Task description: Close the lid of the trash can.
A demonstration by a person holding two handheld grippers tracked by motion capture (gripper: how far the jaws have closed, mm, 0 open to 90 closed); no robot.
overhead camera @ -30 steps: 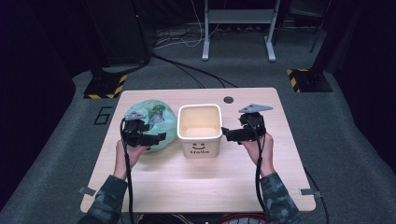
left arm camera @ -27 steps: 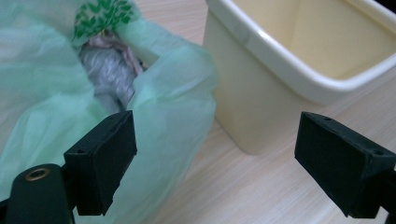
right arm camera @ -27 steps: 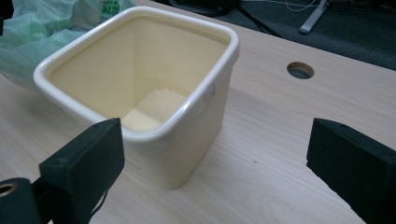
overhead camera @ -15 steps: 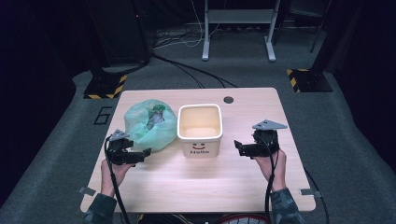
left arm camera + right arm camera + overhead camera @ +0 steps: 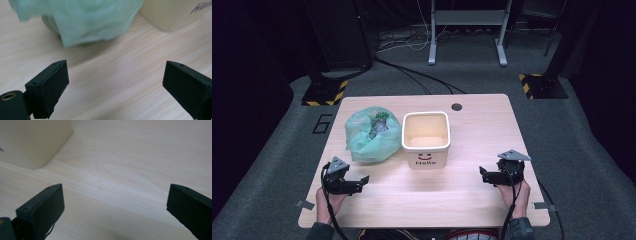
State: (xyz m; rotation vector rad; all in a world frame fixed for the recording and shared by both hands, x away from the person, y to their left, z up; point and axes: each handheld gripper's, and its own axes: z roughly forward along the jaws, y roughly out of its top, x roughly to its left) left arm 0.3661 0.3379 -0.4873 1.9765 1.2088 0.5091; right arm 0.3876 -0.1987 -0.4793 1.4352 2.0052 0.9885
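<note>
A cream square bin (image 5: 426,138) with a smiley face and lettering stands mid-table; its inside looks empty. Beside its left wall lies a pale green plastic bag (image 5: 372,134) with dark green contents showing at its mouth. My left gripper (image 5: 360,183) rests low near the front left, jaws wide open over bare wood, with the bag (image 5: 82,20) and the bin's corner (image 5: 175,12) ahead of it. My right gripper (image 5: 482,174) sits at the front right, also open and holding nothing, with the bin's corner (image 5: 32,140) at its upper left.
The wooden table (image 5: 472,130) has a round cable hole (image 5: 456,107) near its far edge. Dark floor with cables, striped stand feet (image 5: 324,93) and a metal frame (image 5: 467,30) lies beyond. Bare wood stretches between the two grippers along the front.
Both grippers have drawn back from beside the bag and the bin toward the front edge of the table and apart from each other. The bag and bin stayed put.
</note>
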